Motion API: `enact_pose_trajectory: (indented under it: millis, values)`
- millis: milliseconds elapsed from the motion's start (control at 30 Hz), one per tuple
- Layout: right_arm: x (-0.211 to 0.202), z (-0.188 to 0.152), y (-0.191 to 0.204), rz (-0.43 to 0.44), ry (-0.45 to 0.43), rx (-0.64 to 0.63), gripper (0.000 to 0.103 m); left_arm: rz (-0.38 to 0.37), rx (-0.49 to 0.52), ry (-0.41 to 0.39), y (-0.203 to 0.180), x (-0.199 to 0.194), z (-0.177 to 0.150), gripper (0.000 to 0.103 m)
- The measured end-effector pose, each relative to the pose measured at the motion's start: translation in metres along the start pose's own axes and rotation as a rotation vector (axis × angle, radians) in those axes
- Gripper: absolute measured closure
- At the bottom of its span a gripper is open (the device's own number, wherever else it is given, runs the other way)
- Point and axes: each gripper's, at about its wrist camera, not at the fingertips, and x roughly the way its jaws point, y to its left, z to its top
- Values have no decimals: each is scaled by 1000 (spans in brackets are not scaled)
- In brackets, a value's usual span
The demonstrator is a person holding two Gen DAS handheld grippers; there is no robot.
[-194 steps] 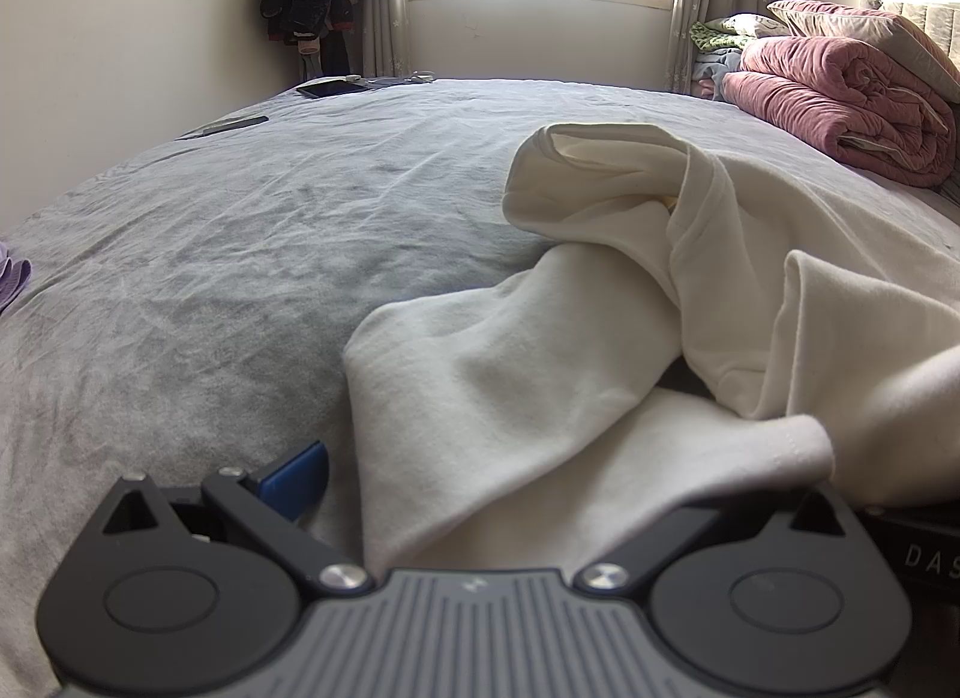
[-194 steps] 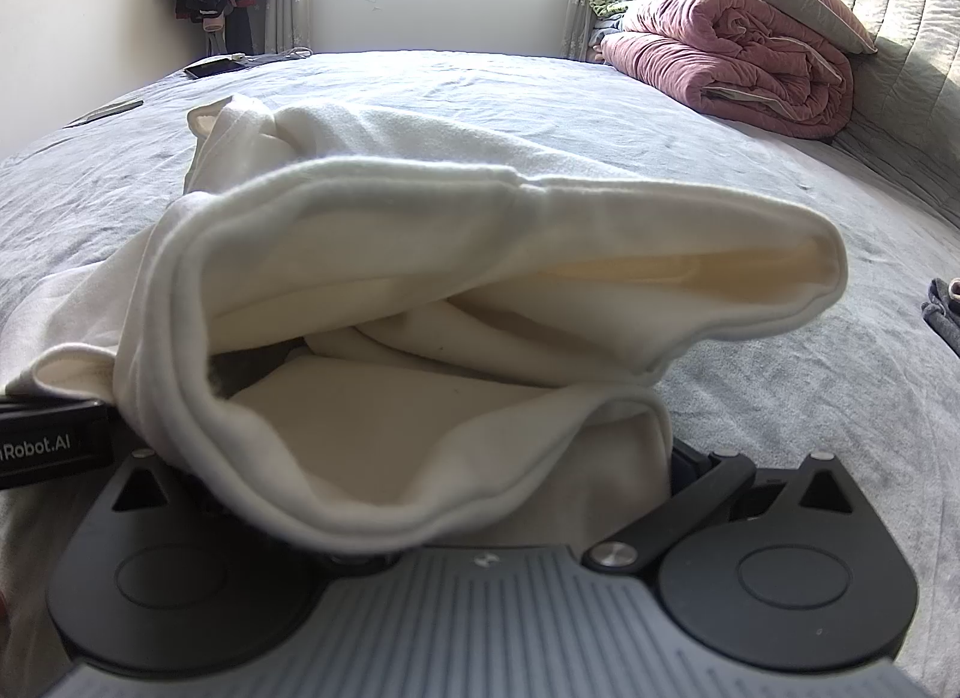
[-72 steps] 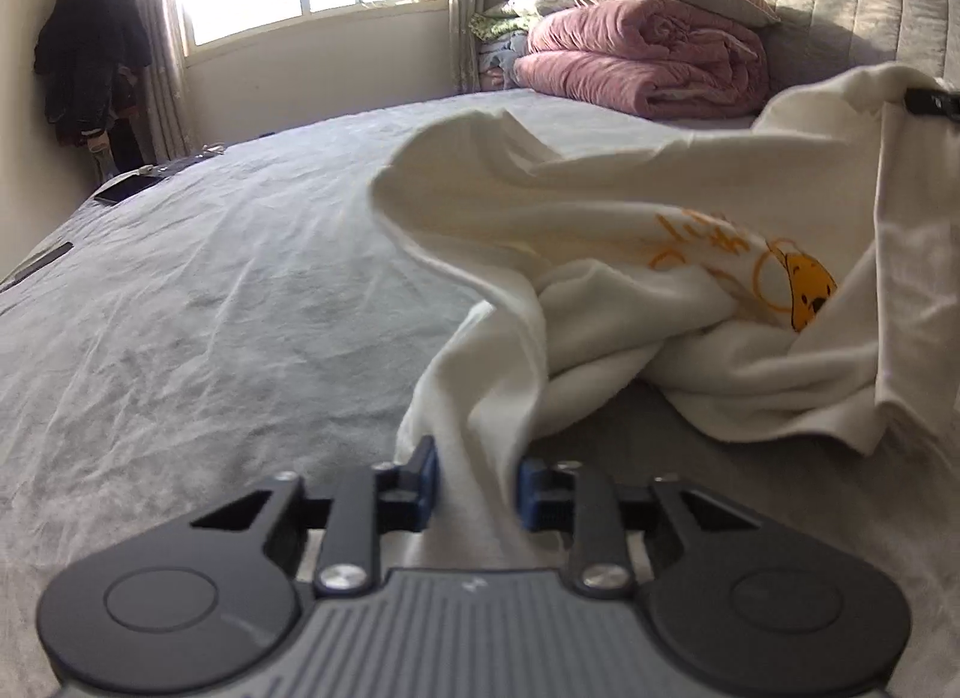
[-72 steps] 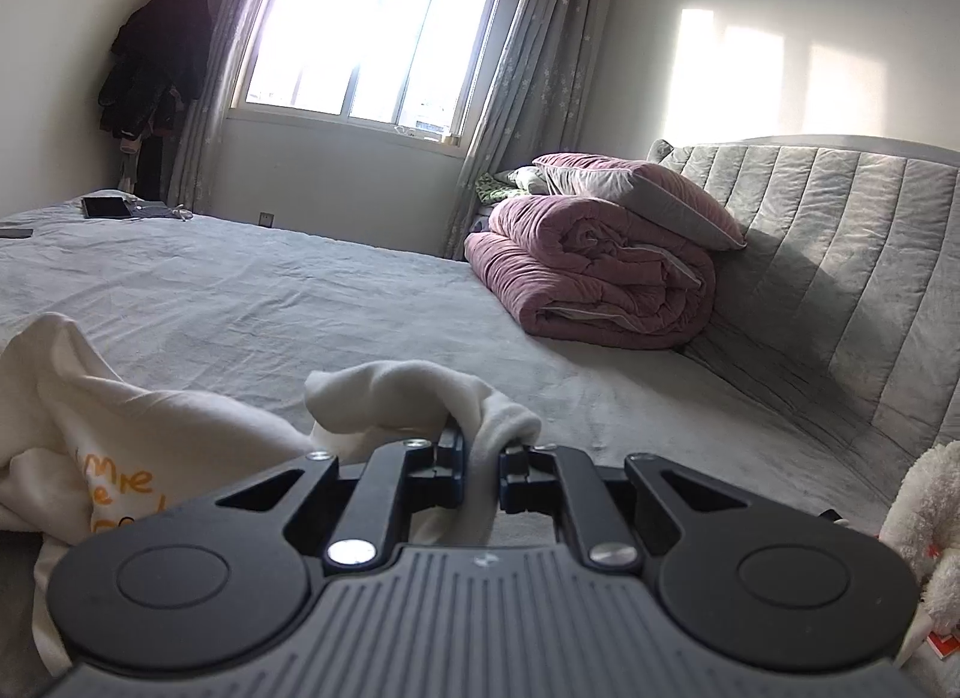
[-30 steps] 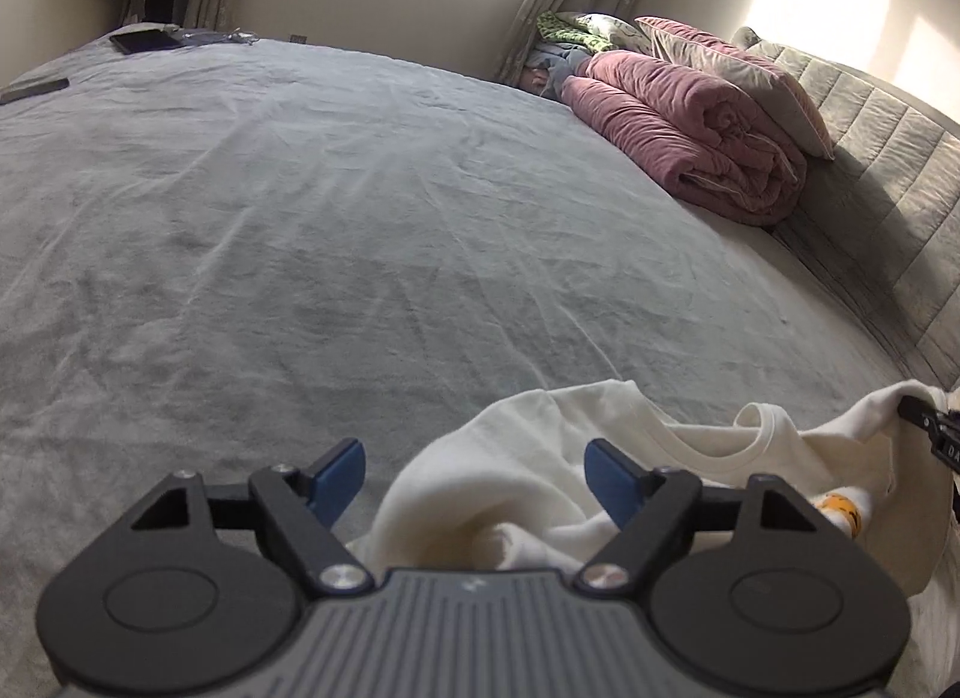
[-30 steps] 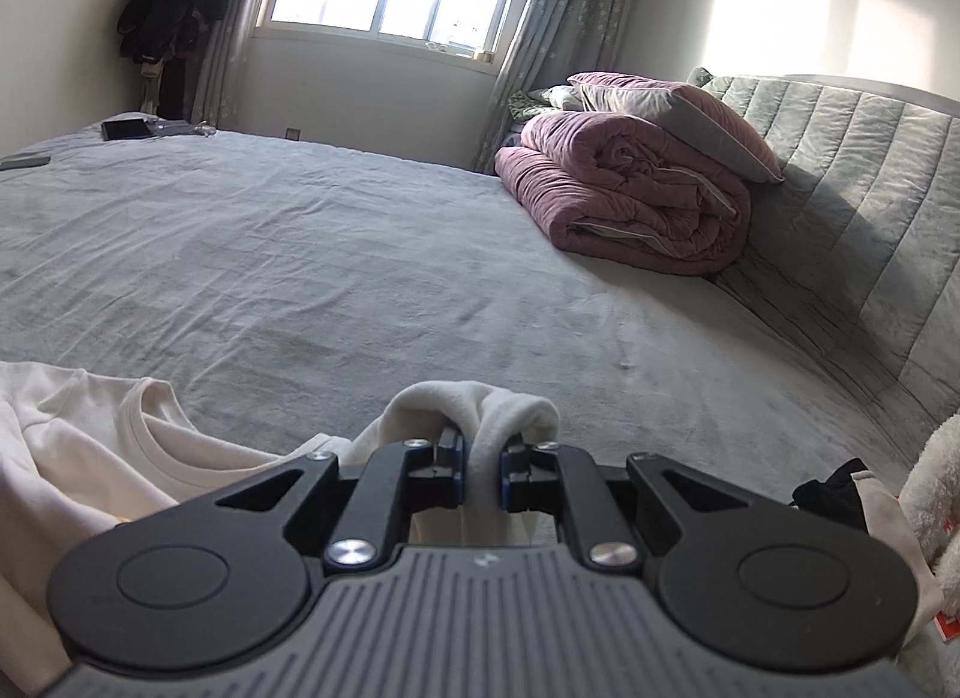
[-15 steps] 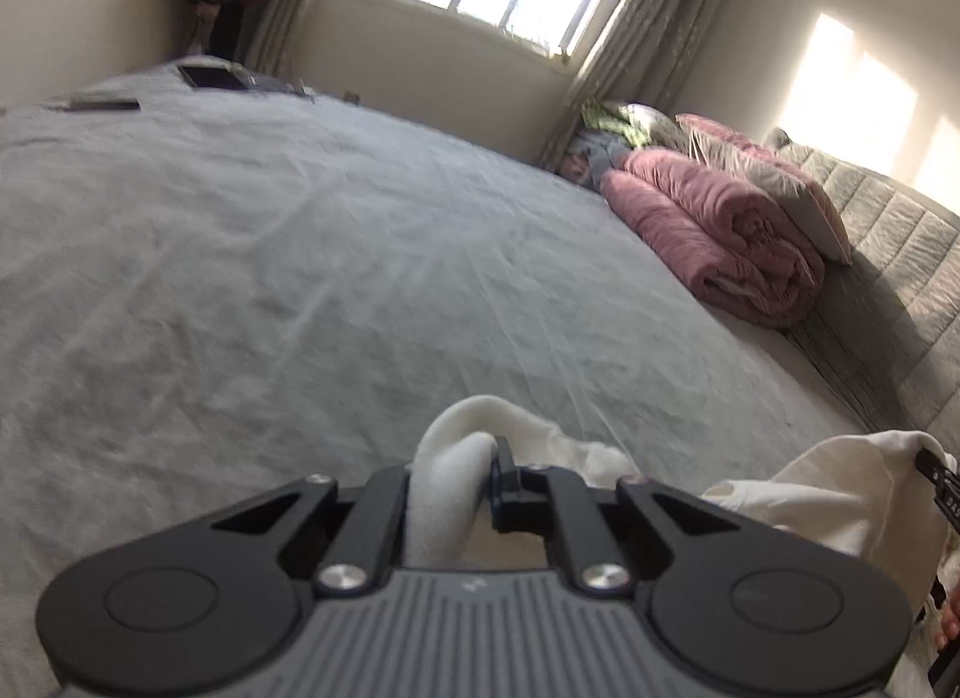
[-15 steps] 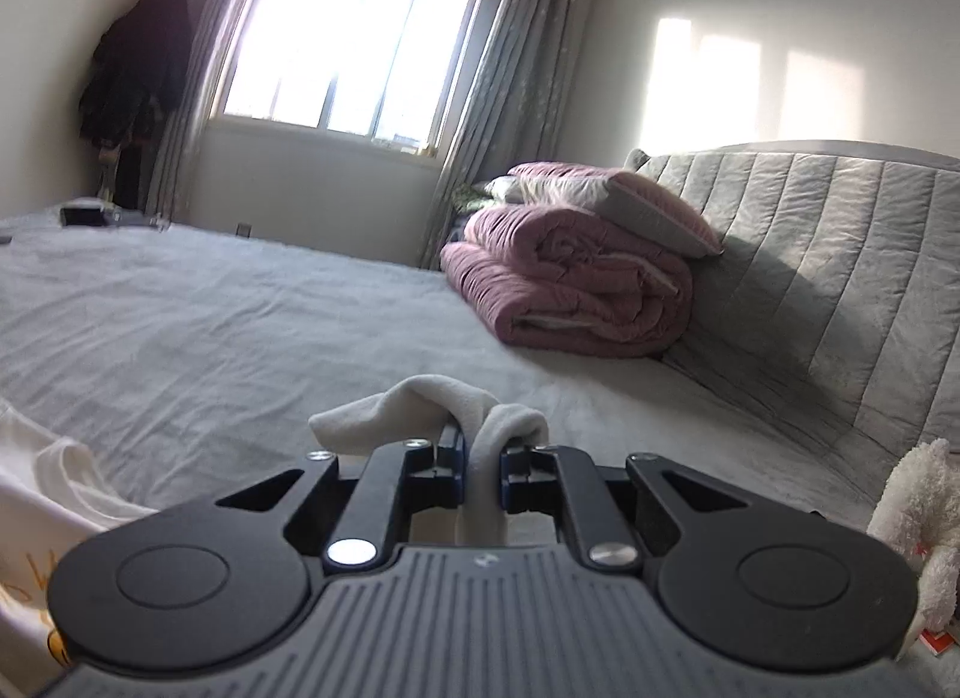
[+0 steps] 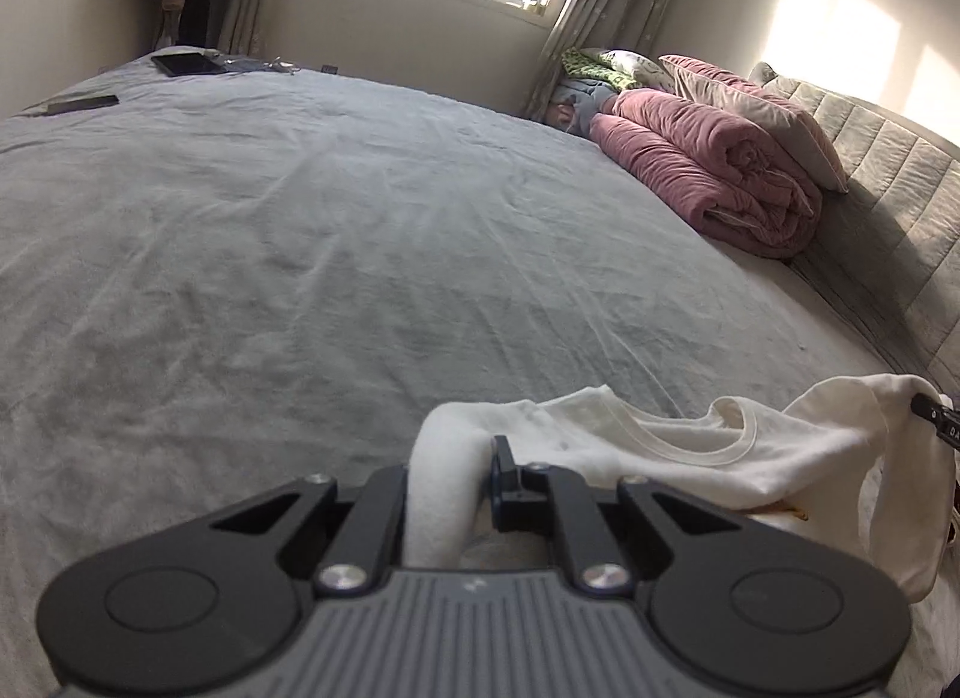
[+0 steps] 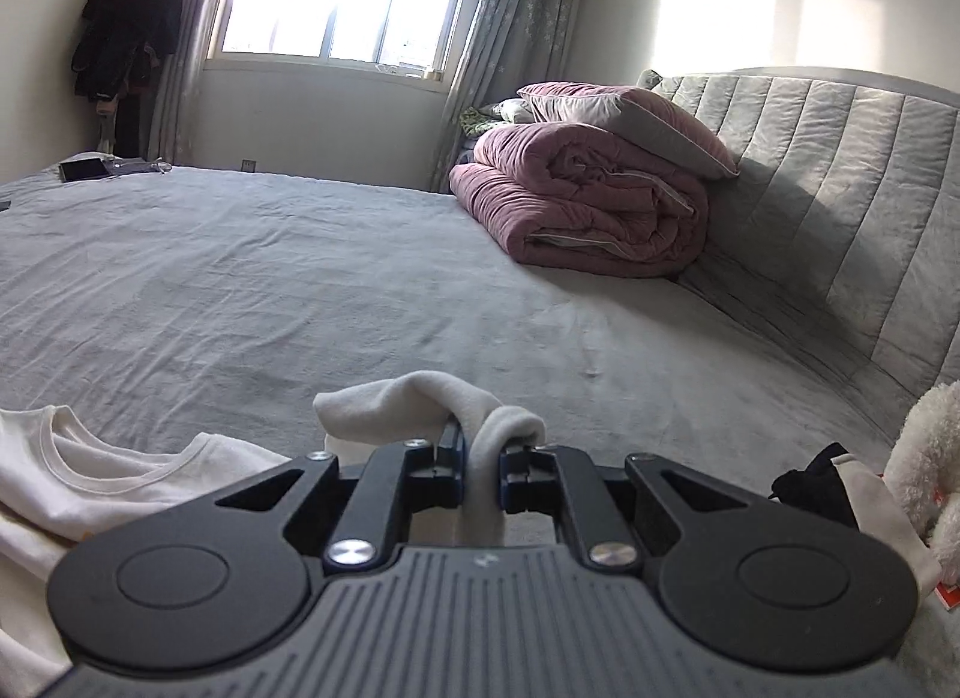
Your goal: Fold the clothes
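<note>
Left gripper [image 9: 456,476] has just snapped closed, clamping a fold of the white shirt [image 9: 690,452] at bottom centre; right gripper [image 10: 480,473] pinches another fold above the grey bed [image 10: 240,278].

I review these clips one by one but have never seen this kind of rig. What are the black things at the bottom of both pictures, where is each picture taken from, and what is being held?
There is no robot here. A person holds a two-finger gripper in each hand, and each gripper carries a wide-angle camera that looks forward along its fingers. The black and grey shape at the bottom of each picture is that gripper's own body.

The left wrist view shows the left gripper shut on a bunch of the cream T-shirt; it has just closed there. The right wrist view shows the right gripper shut on another part of the same shirt, whose round collar shows in both views.

Both look across a bed with a grey bedspread. A rolled pink quilt lies by the padded headboard. A flat dark device lies at the far corner.
</note>
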Motion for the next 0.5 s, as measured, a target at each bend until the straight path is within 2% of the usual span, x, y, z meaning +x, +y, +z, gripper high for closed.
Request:
enact_pose_trajectory:
  millis: [167, 300, 433, 500]
  values:
    - [1, -1, -7, 6, 17, 48, 93, 16, -30, -41, 5, -4, 3, 95]
    - [6, 5, -2, 14, 2, 24, 93, 30, -32, -81, 5, -6, 9, 95]
    - [31, 9, 3, 52, 28, 7, 93, 74, -21, -117, 5, 0, 22, 95]
    - [46, 11, 3, 78, 42, 9, 93, 80, -28, -167, 8, 0, 29, 95]
